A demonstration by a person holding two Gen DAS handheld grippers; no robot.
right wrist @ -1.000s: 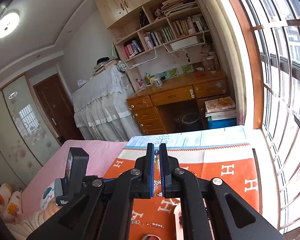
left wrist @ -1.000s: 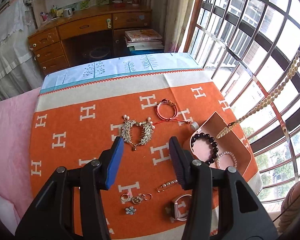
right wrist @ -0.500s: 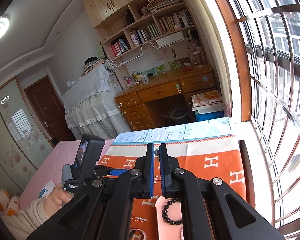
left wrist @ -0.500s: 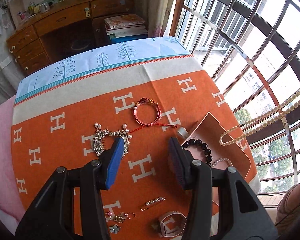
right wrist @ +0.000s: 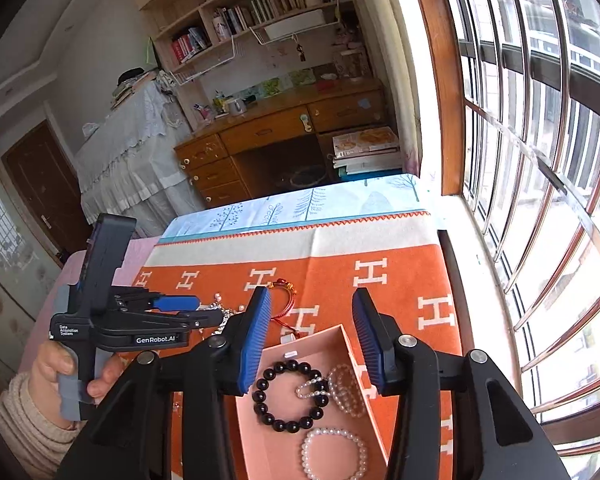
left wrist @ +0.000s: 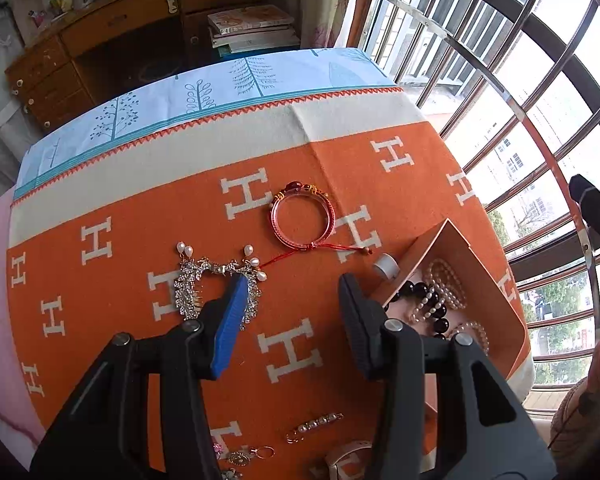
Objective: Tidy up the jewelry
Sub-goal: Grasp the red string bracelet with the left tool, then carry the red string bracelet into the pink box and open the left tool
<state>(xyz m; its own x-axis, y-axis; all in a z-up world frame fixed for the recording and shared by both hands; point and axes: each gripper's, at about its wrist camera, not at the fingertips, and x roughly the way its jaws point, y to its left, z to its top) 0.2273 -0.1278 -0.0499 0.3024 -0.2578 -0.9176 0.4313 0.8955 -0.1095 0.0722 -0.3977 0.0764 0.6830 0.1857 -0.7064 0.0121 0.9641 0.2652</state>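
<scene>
Done: black bead bracelet and pearl strands laid in pink cardboard box | Left: red cord bangle, rhinestone pearl comb on orange cloth | right gripper jaws just parted, empty, over box | left gripper spread, empty.

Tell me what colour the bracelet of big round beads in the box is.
Black bead bracelet, glossy; clearest in the right wrist view.

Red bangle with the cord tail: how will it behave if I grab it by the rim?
The bangle looks like a rigid, glossy hoop, so it should probably hold its shape but may slip between pads. Its thin cord lies limp, so it will likely dangle and could snag the comb beside it.
</scene>
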